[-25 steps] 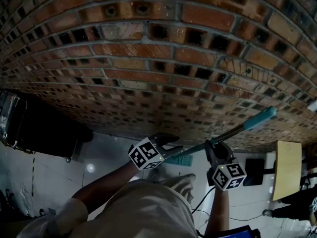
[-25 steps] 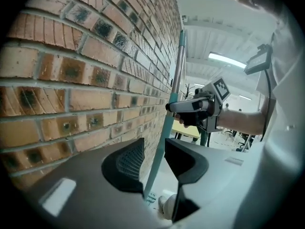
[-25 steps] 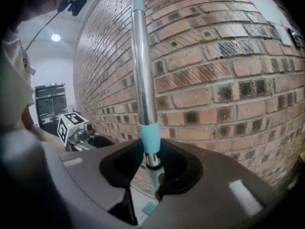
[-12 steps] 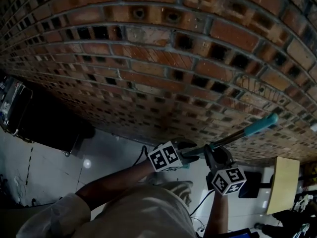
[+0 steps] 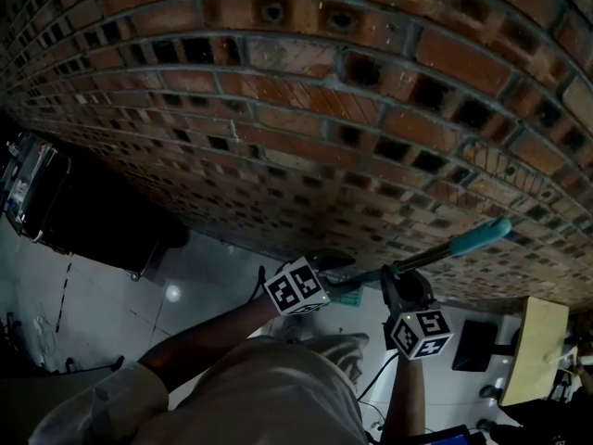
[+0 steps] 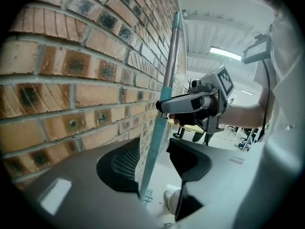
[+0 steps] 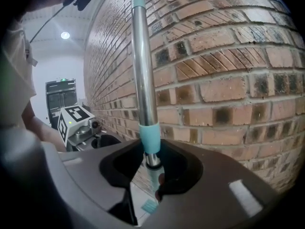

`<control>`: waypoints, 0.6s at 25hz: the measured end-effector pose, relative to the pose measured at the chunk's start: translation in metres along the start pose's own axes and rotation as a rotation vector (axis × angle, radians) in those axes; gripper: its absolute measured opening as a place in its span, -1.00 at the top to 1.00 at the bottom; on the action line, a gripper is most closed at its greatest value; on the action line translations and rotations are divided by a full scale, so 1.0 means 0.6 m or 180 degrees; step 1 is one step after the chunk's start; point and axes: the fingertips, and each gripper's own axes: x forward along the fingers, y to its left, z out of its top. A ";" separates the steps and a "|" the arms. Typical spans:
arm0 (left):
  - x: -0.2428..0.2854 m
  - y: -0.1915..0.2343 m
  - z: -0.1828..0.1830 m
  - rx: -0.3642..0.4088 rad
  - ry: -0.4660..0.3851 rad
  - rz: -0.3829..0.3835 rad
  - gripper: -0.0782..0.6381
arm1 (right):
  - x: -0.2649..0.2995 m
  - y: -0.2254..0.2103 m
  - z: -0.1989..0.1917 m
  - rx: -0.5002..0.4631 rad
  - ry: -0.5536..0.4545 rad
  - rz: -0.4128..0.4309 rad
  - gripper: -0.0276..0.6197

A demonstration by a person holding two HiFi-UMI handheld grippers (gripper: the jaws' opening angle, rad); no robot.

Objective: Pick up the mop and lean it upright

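I see the mop (image 5: 445, 249) only as its handle in the head view. It slants from the grippers near six o'clock out toward three o'clock, and its teal end lies close to the brick wall (image 5: 278, 109); I cannot tell whether it touches. My right gripper (image 5: 406, 274) is clamped on that handle. In the right gripper view (image 7: 151, 168) the jaws are closed round the mop (image 7: 143, 80) just below a teal collar, and the steel pole rises to twelve o'clock beside the bricks. My left gripper (image 5: 343, 276) sits at the right one's nine o'clock. Its jaws have just been opening and now stand wide (image 6: 152, 163). The mop (image 6: 164, 94) passes between them, nearer the left jaw, and is not squeezed. A dark cabinet (image 5: 93, 239) stands on the floor (image 5: 111, 304) at nine o'clock, and I cannot make out its contents.
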 end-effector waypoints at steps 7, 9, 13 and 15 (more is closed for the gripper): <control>-0.039 0.036 -0.044 -0.0239 0.0013 0.0295 0.20 | 0.027 -0.022 -0.052 0.0107 0.0067 -0.0093 0.56; -0.048 0.047 -0.057 -0.0322 0.0011 0.0386 0.22 | 0.035 -0.028 -0.066 0.0137 0.0090 -0.0113 0.56; -0.065 0.067 -0.073 -0.0456 -0.0018 0.0549 0.26 | 0.051 -0.039 -0.090 0.0182 0.0131 -0.0145 0.56; -0.072 0.073 -0.080 -0.0485 -0.0023 0.0596 0.29 | 0.058 -0.043 -0.102 0.0199 0.0154 -0.0156 0.56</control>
